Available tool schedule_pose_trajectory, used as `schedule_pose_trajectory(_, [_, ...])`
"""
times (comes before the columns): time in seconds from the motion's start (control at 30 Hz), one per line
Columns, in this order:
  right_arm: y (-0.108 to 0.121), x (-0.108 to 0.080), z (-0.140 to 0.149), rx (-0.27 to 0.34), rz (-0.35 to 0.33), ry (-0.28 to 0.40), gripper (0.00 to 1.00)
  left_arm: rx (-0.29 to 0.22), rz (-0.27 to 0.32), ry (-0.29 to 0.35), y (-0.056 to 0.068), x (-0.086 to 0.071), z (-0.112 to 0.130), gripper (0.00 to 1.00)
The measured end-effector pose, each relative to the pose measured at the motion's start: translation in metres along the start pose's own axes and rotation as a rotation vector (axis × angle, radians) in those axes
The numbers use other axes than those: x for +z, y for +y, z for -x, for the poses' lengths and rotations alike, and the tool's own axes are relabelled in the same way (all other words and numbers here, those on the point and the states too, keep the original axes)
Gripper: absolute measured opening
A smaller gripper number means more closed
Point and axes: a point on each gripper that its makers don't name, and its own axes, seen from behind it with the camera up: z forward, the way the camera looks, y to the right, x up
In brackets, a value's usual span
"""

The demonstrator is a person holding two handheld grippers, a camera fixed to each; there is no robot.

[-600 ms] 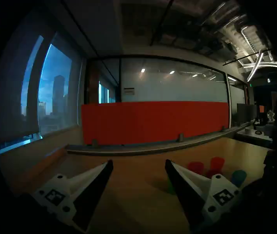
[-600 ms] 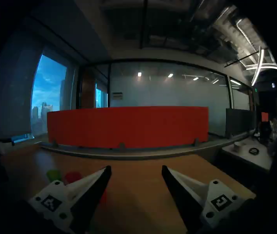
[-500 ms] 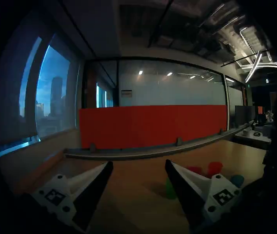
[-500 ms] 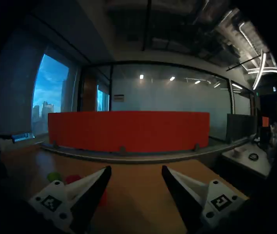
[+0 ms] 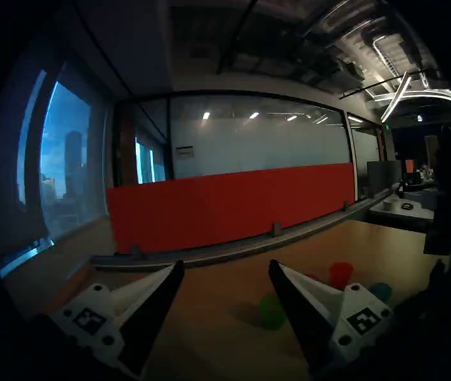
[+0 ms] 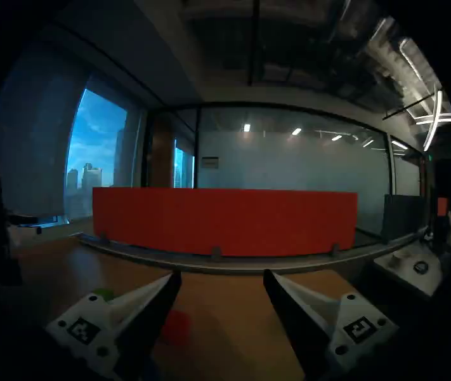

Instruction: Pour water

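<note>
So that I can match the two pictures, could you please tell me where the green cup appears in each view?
Left gripper view: the green cup sits low, right of centre, beside the image-right finger of the left gripper.
Right gripper view: the green cup peeks out at lower left, largely hidden behind the image-left finger of the right gripper.
Shared landmark: the red partition across the middle of both views.

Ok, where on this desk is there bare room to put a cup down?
The desk is bare from the green cup back to the red divider, and in the right gripper view right of the red cup. It is crowded near the blue cup.
</note>
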Motion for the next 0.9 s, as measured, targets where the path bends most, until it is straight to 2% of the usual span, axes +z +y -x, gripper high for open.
schedule_pose_trajectory(0.2, [-0.032, -0.001, -0.001, -0.026, -0.158, -0.021, 1.00, 0.018, 0.082, -0.018, 0.011, 0.005, 0.001, 0.99])
schedule_pose_trajectory(0.4, [-0.062, -0.008, -0.004, -0.057, -0.300, -0.028, 1.00, -0.019, 0.171, -0.026, 0.021, 0.007, 0.002, 0.99])
schedule_pose_trajectory(0.5, [-0.072, -0.011, -0.003, -0.059, -0.346, -0.042, 1.00, -0.054, 0.216, -0.030, 0.027, 0.007, 0.002, 0.99])
schedule_pose_trajectory(0.6, [-0.079, -0.012, -0.004, -0.059, -0.375, -0.046, 1.00, -0.070, 0.236, -0.032, 0.028, 0.009, 0.001, 0.99])
schedule_pose_trajectory(0.9, [-0.088, -0.016, -0.001, -0.092, -0.428, -0.078, 1.00, -0.046, 0.274, -0.046, 0.032, 0.013, 0.000, 0.99])
